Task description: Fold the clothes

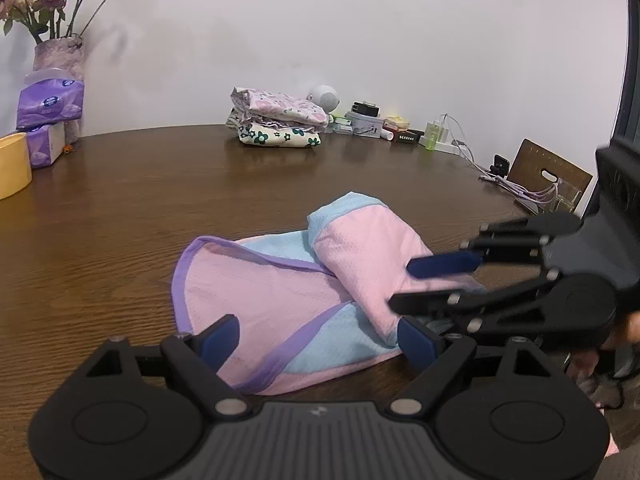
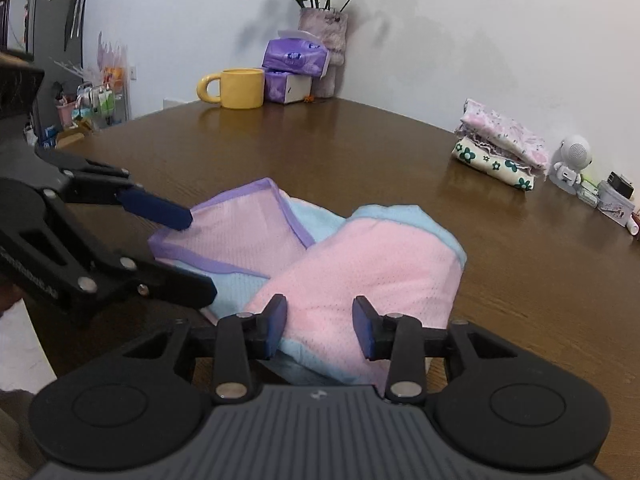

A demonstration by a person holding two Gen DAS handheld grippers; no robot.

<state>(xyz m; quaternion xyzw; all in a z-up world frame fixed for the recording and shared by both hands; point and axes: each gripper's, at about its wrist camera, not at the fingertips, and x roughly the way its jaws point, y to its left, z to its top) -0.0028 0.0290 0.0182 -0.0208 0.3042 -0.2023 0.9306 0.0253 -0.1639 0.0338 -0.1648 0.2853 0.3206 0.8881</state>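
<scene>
Your pink, blue and purple garment (image 1: 304, 300) lies on the near part of the brown wooden table (image 1: 140, 200), partly folded: one pink panel with a blue band is turned over onto the flat part, which is edged in purple trim.

Your left gripper (image 1: 320, 338) sits low at the garment's near edge with its blue pads spread wide, one to each side of the cloth. The fabric lies between the pads, but nothing is pinched there. From the right wrist view the same gripper (image 2: 188, 256) comes in from the left, its upper finger over the purple-trimmed corner and its lower finger beside the blue layer.

Your right gripper (image 2: 320, 326) has its pads apart, straddling the near end of the folded-over pink panel. In the left wrist view it (image 1: 404, 284) reaches in from the right, one finger above the pink fold and one at its edge. That view is motion-blurred, so contact with the cloth is likely but not certain.

At the far side of the table a stack of folded floral clothes (image 1: 276, 122) sits by the wall, well apart from the garment. A yellow mug (image 2: 236, 88), purple tissue packs (image 2: 294, 66) and a vase of dried flowers (image 2: 324, 36) stand in the far corner.
</scene>
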